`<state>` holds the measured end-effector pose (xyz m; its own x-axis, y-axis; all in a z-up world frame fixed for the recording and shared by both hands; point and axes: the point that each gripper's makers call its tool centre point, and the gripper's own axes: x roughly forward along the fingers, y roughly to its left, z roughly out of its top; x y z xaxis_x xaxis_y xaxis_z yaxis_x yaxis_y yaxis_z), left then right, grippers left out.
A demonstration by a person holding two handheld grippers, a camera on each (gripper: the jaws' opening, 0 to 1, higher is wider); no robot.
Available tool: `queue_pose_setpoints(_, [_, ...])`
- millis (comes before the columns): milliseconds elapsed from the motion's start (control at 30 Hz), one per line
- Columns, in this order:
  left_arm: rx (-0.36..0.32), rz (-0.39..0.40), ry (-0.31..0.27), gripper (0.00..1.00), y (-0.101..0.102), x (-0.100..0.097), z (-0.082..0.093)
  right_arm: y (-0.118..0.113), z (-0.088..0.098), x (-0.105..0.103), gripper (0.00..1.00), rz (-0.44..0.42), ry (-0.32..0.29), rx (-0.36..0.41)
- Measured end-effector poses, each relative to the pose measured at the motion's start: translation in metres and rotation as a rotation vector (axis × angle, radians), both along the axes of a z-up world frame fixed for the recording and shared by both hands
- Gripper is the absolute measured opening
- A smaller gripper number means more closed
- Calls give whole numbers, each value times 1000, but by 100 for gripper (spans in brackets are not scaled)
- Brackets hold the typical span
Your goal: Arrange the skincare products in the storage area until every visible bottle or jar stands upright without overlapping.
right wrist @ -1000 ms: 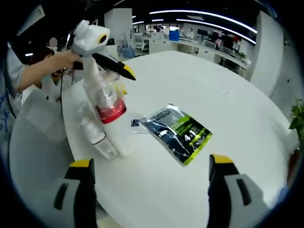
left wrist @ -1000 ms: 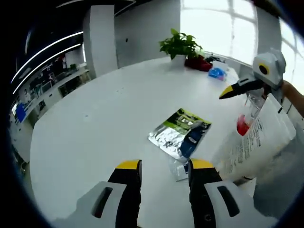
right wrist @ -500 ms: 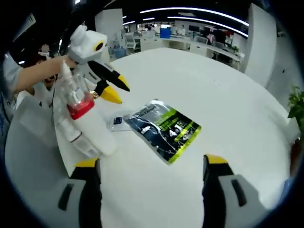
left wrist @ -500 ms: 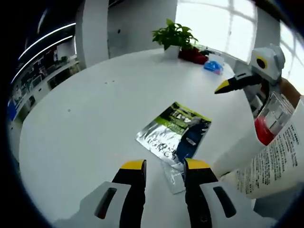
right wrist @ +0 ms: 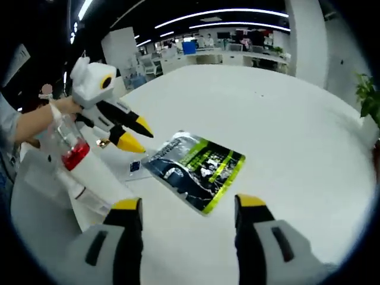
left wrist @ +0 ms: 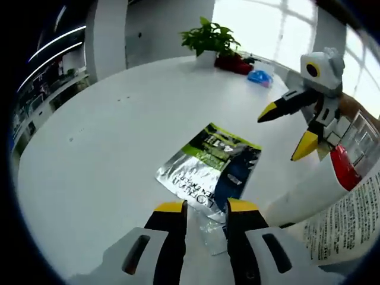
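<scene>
A green-and-silver foil pouch (left wrist: 209, 166) is laid flat near the middle of the white table (left wrist: 107, 148). A red-capped white bottle (right wrist: 80, 175) is seen tilted at the table's edge. The left gripper (left wrist: 205, 206) is held nearly closed, empty, above a small clear sachet (left wrist: 212, 228). The right gripper (right wrist: 189, 203) is held wide apart, empty.

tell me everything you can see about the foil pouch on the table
The pouch lies flat on the white table, apart from both grippers. It looks like crinkled silver foil with a green and dark blue printed panel and small lettering. It appears sealed. A small clear sachet pokes out from under one edge, between the left gripper's jaws in that view.
</scene>
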<state>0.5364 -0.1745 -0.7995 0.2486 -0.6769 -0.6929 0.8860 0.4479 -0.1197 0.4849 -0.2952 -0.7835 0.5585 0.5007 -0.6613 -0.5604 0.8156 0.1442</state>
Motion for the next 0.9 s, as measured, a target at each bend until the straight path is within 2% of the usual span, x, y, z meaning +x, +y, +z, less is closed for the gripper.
queue_pose_setpoints(133, [19, -36, -6, 22, -5, 1, -5, -4, -5, 7, 61, -62, 23, 57])
queue_pose_setpoints(367, [82, -97, -40, 21, -9, 1, -13, -6, -13, 13, 58, -67, 38, 72])
queue_pose_setpoints(633, [138, -154, -82, 24, -14, -8, -19, -5, -17, 27, 54, -127, 74, 192])
queue_pose_setpoints(900, [153, -168, -90, 24, -15, -6, -22, -6, -29, 29, 48, -145, 117, 215])
